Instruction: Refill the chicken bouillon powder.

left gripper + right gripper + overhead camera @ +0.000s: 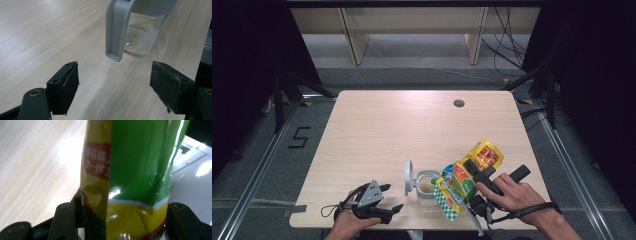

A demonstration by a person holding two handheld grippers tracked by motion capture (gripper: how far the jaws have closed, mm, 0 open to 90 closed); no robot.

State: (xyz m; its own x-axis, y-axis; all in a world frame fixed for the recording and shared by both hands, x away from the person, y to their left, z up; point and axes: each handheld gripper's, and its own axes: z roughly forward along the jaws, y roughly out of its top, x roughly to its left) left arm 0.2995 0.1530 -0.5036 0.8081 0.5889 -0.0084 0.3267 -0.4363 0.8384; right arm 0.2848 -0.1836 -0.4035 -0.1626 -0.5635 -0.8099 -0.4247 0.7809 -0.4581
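Note:
A clear jar (428,187) with a little pale powder in it stands near the front edge of the wooden table (387,130). Its grey hinged lid (409,177) is flipped up on the left. My right gripper (469,176) is shut on a yellow and green pouch (457,189), which is tilted with its lower end beside the jar's mouth. In the right gripper view the pouch (135,170) is squeezed between the jaws of that gripper (122,220). My left gripper (393,198) rests open left of the jar. In its own view this gripper (113,87) faces the jar (142,37) and lid (116,30), with nothing between the jaws.
A round cable hole (458,103) sits near the table's far edge. Wooden shelving legs and cables lie on the floor behind the table. A taped figure 5 (299,136) marks the floor at the left.

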